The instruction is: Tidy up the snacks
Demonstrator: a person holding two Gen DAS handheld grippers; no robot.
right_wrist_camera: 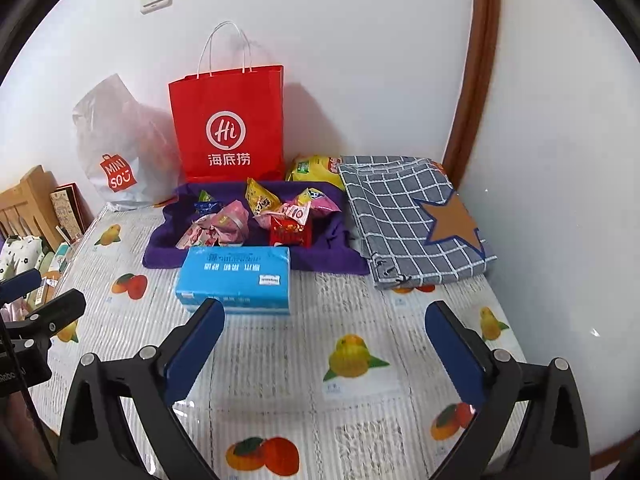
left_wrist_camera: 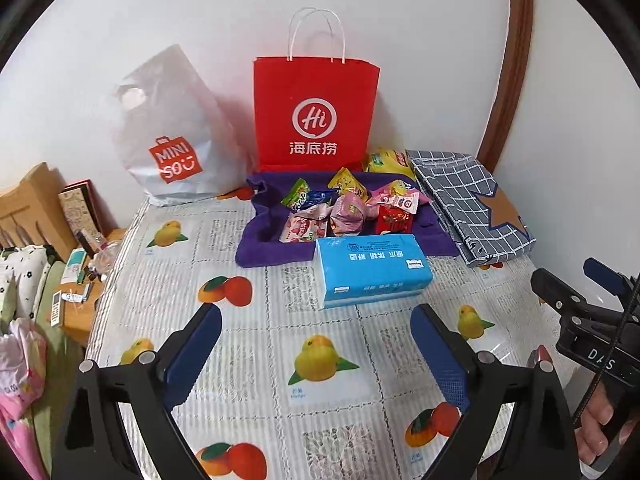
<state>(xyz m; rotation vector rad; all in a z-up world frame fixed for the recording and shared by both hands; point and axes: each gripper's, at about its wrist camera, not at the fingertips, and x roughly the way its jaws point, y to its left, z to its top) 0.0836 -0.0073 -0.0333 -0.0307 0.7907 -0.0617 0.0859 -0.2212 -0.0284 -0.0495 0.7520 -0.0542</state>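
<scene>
Snack packets in mixed colours (left_wrist_camera: pixel 340 210) lie heaped in your purple fabric tray (left_wrist_camera: pixel 256 236), behind the blue tissue pack (left_wrist_camera: pixel 372 270) on the fruit-print tablecloth (left_wrist_camera: pixel 248 344). Your left gripper (left_wrist_camera: pixel 316 354) and right gripper (right_wrist_camera: pixel 325 350) both gape wide, holding nothing.

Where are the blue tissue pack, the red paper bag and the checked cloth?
blue tissue pack (left_wrist_camera: pixel 370 266): left wrist view, on its top face.
red paper bag (left_wrist_camera: pixel 316 116): left wrist view, on its front, at the round logo.
checked cloth (right_wrist_camera: pixel 400 216): right wrist view, on the checked part left of the star.
</scene>
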